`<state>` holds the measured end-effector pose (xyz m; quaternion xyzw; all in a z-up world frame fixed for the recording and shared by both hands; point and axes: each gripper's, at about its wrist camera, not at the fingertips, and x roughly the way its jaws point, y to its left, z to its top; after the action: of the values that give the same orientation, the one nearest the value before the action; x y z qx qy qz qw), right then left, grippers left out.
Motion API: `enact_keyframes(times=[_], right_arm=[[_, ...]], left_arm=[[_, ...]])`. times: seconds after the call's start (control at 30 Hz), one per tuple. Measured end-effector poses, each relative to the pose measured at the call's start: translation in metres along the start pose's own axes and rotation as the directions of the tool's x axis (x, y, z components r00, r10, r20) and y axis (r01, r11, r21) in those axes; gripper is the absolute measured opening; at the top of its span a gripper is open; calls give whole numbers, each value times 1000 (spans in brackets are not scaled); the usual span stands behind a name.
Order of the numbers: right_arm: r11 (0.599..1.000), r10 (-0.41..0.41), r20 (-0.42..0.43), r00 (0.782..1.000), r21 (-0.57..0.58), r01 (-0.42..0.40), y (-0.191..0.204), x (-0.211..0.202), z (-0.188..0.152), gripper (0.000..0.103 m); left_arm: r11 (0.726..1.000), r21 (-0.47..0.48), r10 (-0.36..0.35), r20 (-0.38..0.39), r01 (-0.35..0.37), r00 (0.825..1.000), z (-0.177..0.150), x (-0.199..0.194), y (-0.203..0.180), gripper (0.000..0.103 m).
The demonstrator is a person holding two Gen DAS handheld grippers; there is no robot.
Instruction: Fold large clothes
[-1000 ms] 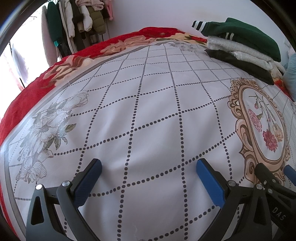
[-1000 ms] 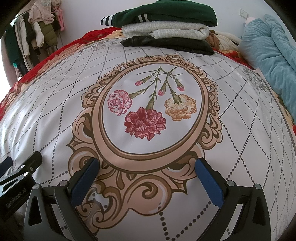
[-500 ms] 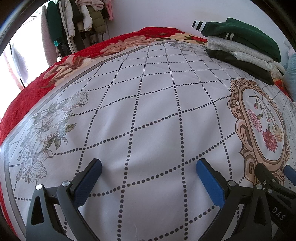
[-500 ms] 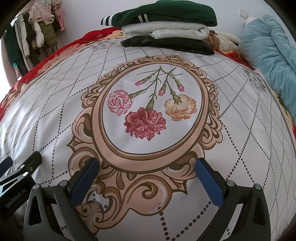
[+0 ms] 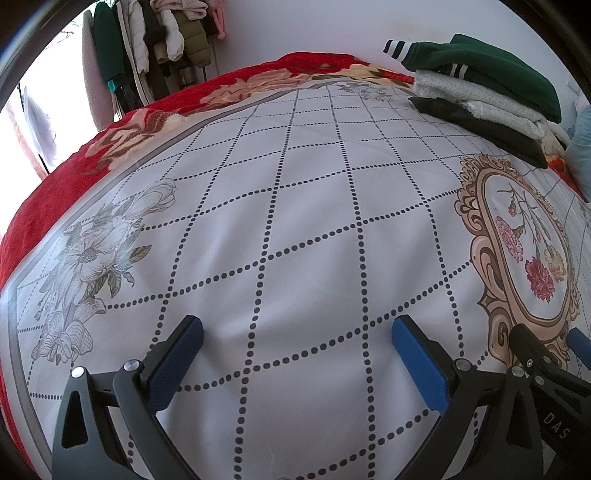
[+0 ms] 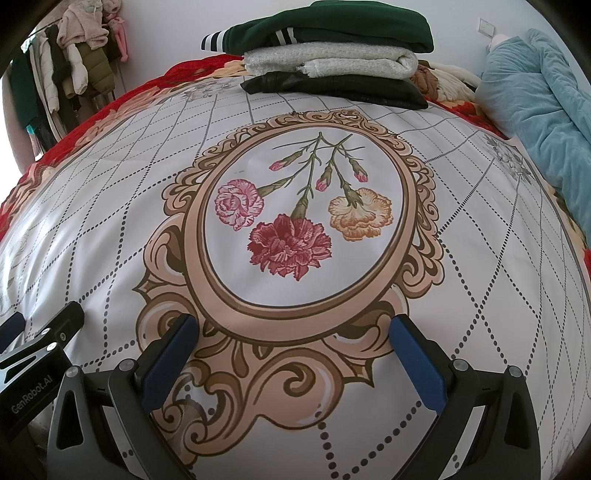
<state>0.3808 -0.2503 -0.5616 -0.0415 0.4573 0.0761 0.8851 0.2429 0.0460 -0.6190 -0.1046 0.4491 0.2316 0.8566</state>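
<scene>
Over a bed's white patterned quilt (image 5: 295, 229), the left gripper (image 5: 295, 354) and right gripper (image 6: 295, 354) hover side by side, fingers spread wide and holding nothing. At twelve o'clock in the right view sits a stack of folded clothes (image 6: 332, 62), green on top, seemingly parked at the far edge to keep the working area free. No unfolded garment shows between the jaws.

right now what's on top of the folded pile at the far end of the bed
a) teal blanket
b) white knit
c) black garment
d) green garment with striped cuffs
d: the green garment with striped cuffs lies on top, over the white knit and the black garment.
</scene>
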Motion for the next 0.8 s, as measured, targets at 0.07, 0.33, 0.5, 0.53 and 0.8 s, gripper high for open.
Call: enact_keyframes(times=[0.07, 0.33, 0.5, 0.53, 0.8], right_arm=[[1000, 0, 0, 1000, 0, 0, 0, 0, 0, 103], [1000, 0, 0, 1000, 0, 0, 0, 0, 0, 103], [1000, 0, 0, 1000, 0, 0, 0, 0, 0, 103], [1000, 0, 0, 1000, 0, 0, 0, 0, 0, 103], [1000, 0, 0, 1000, 0, 0, 0, 0, 0, 103]], left_arm=[[1000, -1, -1, 0, 1, 1000, 0, 0, 0, 103], [1000, 2, 2, 5, -2, 1000, 0, 1, 0, 103], [1000, 2, 1, 5, -1, 1000, 0, 1, 1, 103], [1000, 2, 1, 5, -1, 1000, 0, 1, 1, 103], [1000, 5, 2, 5, -2, 1000, 0, 2, 2, 103]])
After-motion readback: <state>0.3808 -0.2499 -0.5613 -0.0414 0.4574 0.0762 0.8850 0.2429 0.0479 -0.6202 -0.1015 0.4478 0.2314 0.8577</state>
